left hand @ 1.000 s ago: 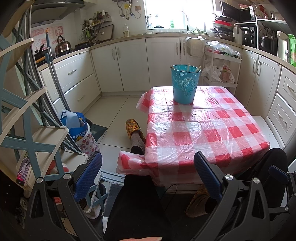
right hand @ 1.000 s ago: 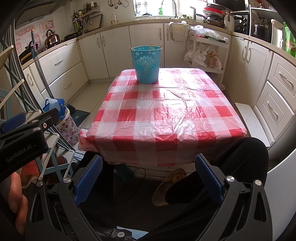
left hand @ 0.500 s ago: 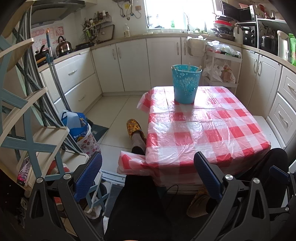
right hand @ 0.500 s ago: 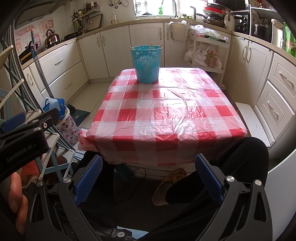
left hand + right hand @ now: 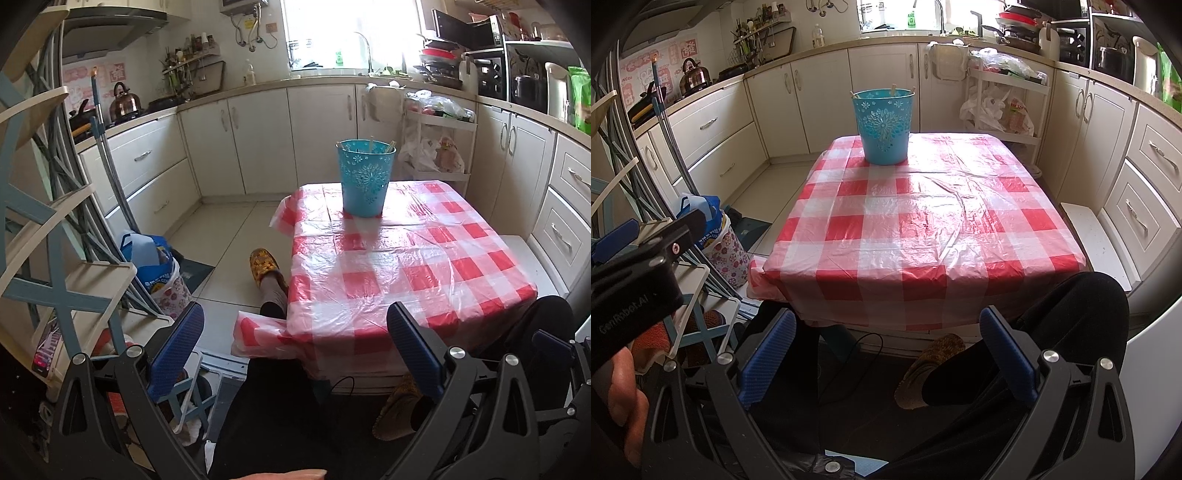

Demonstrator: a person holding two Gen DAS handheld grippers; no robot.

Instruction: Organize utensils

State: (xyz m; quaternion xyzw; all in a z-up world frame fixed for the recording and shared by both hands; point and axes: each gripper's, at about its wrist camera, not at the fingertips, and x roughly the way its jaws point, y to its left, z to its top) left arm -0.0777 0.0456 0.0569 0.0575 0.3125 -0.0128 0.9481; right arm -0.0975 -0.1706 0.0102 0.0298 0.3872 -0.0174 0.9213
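Note:
A turquoise bucket [image 5: 365,178] stands at the far end of a table with a red-and-white checked cloth [image 5: 406,266]; pale utensil tips stick up past its rim. It also shows in the right wrist view [image 5: 884,125], on the same cloth [image 5: 923,229]. My left gripper [image 5: 295,328] is open and empty, held low in front of the table's near left corner. My right gripper [image 5: 888,332] is open and empty, held low before the near edge. The left gripper's body [image 5: 635,269] shows at the left of the right wrist view.
The person's legs in black and slippers [image 5: 264,266] are under and beside the table. A shelf rack [image 5: 55,258] and bags [image 5: 159,273] stand on the left. White cabinets [image 5: 1126,177] line the back and right. A cart with bags [image 5: 1001,107] stands behind the table.
The left wrist view has shifted very slightly; the bucket and table sit a touch higher and to the right. The right gripper has not visibly moved. Both stay open.

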